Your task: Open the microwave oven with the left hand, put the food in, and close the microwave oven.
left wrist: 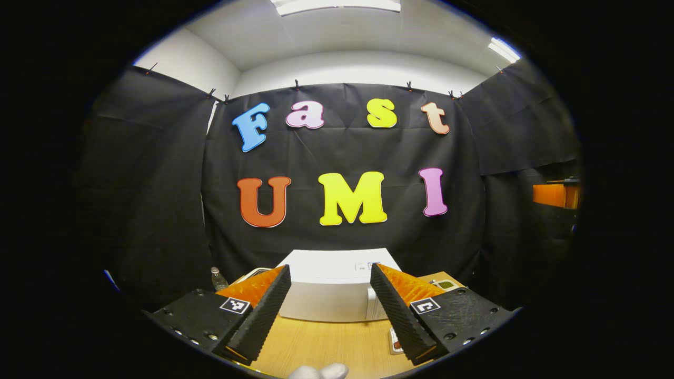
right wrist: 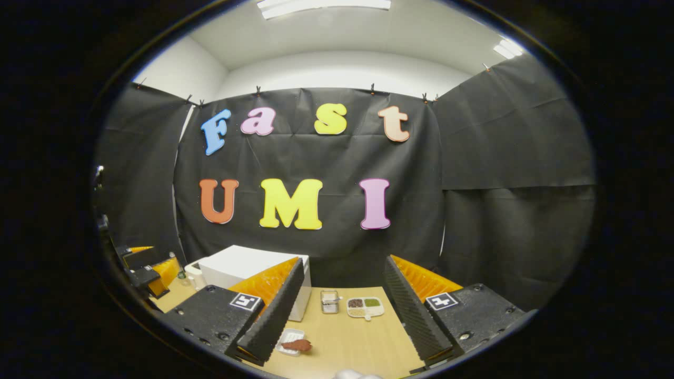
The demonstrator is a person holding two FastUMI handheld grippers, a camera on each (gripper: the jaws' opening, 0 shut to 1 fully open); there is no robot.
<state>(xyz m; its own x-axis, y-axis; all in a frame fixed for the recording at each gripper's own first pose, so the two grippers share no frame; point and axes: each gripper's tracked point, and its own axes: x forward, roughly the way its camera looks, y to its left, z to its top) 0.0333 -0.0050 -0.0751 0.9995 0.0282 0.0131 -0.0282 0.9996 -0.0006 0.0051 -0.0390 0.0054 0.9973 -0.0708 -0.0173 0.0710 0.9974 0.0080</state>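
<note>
The left claw (left wrist: 330, 308) hung open above the wooden bench (left wrist: 326, 345), its two fingers spread wide and holding nothing, pointed straight at the white microwave oven (left wrist: 329, 289) that stood at the far side of the bench against the black cloth wall. The oven's door looked closed, though the fingers hid both front corners. A small clear bottle (left wrist: 217, 279) stood to the left of the oven.

The right claw (right wrist: 342, 310) was likewise open and empty, over the right part of the bench (right wrist: 358, 337). In the right gripper view the microwave oven (right wrist: 253, 273) sat to the far left. The food (right wrist: 296, 345), a reddish-brown piece, lay in a small white tray (right wrist: 287, 337) on the near bench, just beside the claw's left finger. Farther off, right of the oven, stood a small clear container (right wrist: 329, 301) and a divided white dish (right wrist: 365, 307) with dark and green fillings. The left claw (right wrist: 150, 271) showed at the far left edge.
</note>
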